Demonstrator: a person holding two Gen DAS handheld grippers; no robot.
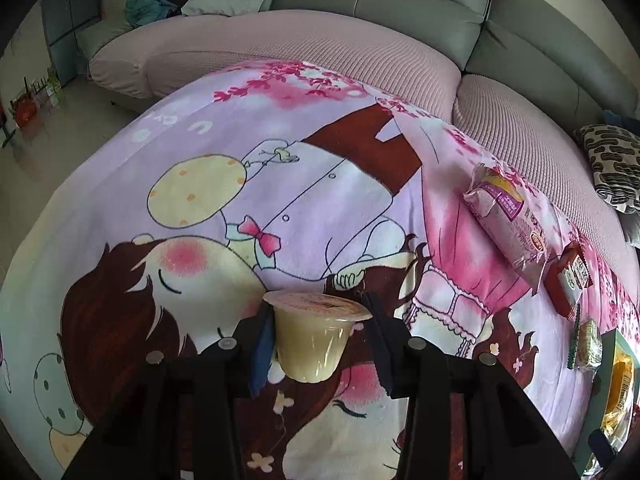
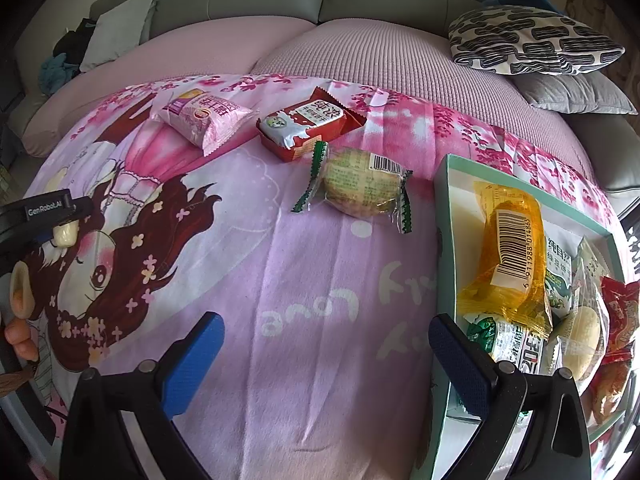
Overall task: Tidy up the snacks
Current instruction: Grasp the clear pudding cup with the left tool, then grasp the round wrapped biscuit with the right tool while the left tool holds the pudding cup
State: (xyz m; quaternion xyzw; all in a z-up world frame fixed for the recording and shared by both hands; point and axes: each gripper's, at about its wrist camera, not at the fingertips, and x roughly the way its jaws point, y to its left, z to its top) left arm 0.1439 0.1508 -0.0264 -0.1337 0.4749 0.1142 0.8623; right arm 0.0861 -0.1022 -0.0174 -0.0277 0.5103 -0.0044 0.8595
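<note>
My left gripper (image 1: 318, 340) is shut on a pale yellow jelly cup (image 1: 314, 338) with a sealed lid and holds it above the cartoon blanket (image 1: 200, 184). In the right wrist view that gripper and cup (image 2: 66, 234) show at the far left. My right gripper (image 2: 324, 344) is open and empty over the blanket, its right finger beside a teal-rimmed box (image 2: 444, 208) that holds several snack packets, a yellow one (image 2: 508, 252) on top. On the blanket lie a pink packet (image 2: 204, 120), a red packet (image 2: 308, 124) and a green-edged round cake (image 2: 360, 190).
A pink-covered sofa seat (image 2: 360, 52) with grey backrest runs behind the blanket. A black-and-white patterned cushion (image 2: 532, 40) and a grey cushion (image 2: 572, 92) lie at the back right. Floor and a cabinet (image 1: 68, 20) are at the left.
</note>
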